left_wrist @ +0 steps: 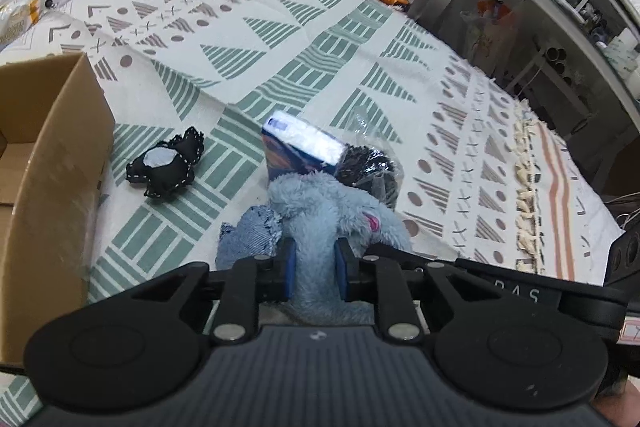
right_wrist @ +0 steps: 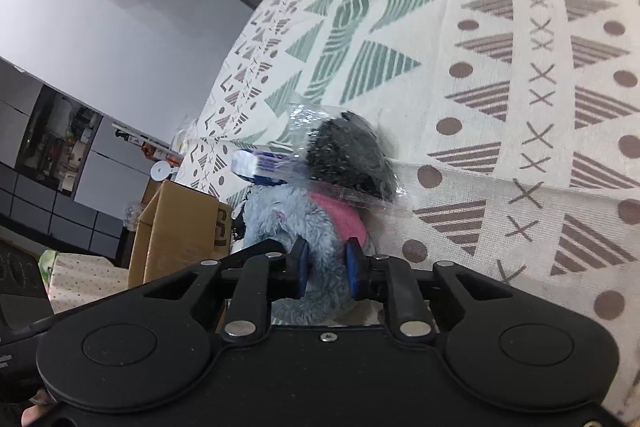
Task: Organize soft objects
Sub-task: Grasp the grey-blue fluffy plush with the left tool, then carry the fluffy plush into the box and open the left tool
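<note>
1. Both the left gripper point(left_wrist: 315, 269) and right gripper point(right_wrist: 326, 267) clamp the fluffy blue plush toy point(left_wrist: 320, 211) on the patterned cloth point(left_wrist: 280, 39).
2. Opposed pulls could tear it or knock over the blue carton point(left_wrist: 298, 147) beside it.

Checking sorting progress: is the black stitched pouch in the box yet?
Out. The black stitched pouch lies on the bedspread, beside the cardboard box.

Your left wrist view looks close and forward over the fluffy light-blue plush toy point(left_wrist: 320, 211); your right wrist view is tilted, equally close, sharing that toy point(right_wrist: 304, 223) and the brown cardboard box point(right_wrist: 180, 227).
</note>
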`<move>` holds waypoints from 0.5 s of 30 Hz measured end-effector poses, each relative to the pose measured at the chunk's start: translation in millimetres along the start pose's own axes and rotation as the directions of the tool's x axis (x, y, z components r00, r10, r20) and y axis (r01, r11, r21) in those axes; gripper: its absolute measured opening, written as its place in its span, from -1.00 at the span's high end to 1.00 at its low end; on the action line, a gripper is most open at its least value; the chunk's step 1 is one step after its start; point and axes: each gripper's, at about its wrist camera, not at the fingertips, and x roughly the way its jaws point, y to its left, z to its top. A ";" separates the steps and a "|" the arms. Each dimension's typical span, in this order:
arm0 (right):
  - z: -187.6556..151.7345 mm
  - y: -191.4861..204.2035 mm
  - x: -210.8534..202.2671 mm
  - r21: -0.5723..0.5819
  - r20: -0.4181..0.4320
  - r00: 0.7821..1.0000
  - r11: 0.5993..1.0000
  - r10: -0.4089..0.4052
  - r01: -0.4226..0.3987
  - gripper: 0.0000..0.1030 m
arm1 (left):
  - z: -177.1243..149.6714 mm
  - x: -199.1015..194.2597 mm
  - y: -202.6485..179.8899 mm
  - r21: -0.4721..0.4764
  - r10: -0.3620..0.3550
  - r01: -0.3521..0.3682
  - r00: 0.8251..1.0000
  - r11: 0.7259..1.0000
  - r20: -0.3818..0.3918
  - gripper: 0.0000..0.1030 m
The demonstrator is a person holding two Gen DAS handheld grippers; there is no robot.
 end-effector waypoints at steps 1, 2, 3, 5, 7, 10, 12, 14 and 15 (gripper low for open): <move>-1.4 3.8 -3.7 -0.011 0.010 1.000 1.000 -0.003 0.003 0.64 | -0.4 -3.9 -0.1 0.000 -0.005 0.005 1.000 1.000 0.008 0.64; -2.9 7.0 -7.1 -0.018 0.018 1.000 1.000 -0.004 0.004 0.64 | -0.7 -7.1 -0.4 -0.001 -0.009 0.009 1.000 1.000 0.014 0.64; -4.2 8.5 -10.5 -0.021 0.023 1.000 1.000 -0.003 0.004 0.65 | -1.0 -11.3 -0.3 -0.002 -0.015 0.015 1.000 1.000 0.021 0.64; -6.3 12.3 -17.0 -0.021 0.035 0.999 1.000 -0.006 0.007 0.66 | -2.1 -19.3 -0.4 -0.002 -0.029 0.029 0.999 1.000 0.033 0.64; -9.0 16.8 -23.0 -0.020 0.046 0.999 1.000 -0.014 0.015 0.66 | -3.4 -26.5 0.1 -0.004 -0.043 0.044 0.998 0.999 0.041 0.64; -13.3 28.0 -30.7 -0.035 0.064 0.998 0.999 -0.022 0.024 0.66 | -5.7 -38.4 2.7 -0.009 -0.057 0.058 0.997 0.998 0.060 0.65; -16.4 36.8 -34.1 -0.050 0.076 0.997 0.998 -0.029 0.033 0.66 | -6.1 -45.8 5.2 -0.016 -0.063 0.065 0.996 0.998 0.069 0.65; -19.7 46.2 -37.2 -0.063 0.086 0.996 0.997 -0.038 0.043 0.66 | -6.7 -53.1 8.1 -0.020 -0.068 0.070 0.995 0.997 0.077 0.64; -21.2 50.0 -38.9 -0.069 0.091 0.995 0.996 -0.041 0.047 0.66 | -7.5 -56.7 9.8 -0.021 -0.072 0.074 0.994 0.997 0.082 0.64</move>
